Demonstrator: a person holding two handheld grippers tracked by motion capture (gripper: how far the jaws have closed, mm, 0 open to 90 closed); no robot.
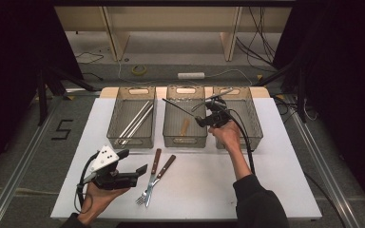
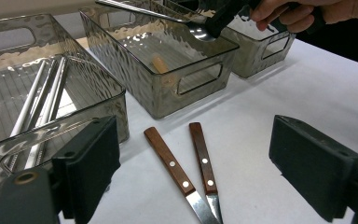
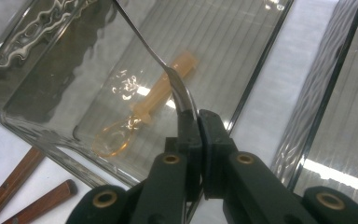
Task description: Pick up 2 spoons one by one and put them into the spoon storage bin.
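Our right tool (image 3: 196, 122) pinches a metal spoon (image 3: 168, 70) over the middle bin (image 1: 185, 138); our left tool (image 2: 193, 170) gapes wide above two wooden-handled utensils (image 2: 186, 172) on the desk (image 1: 275, 161).

Fork (image 1: 148, 183) and knife (image 1: 161, 172) before bins (image 1: 183, 137)
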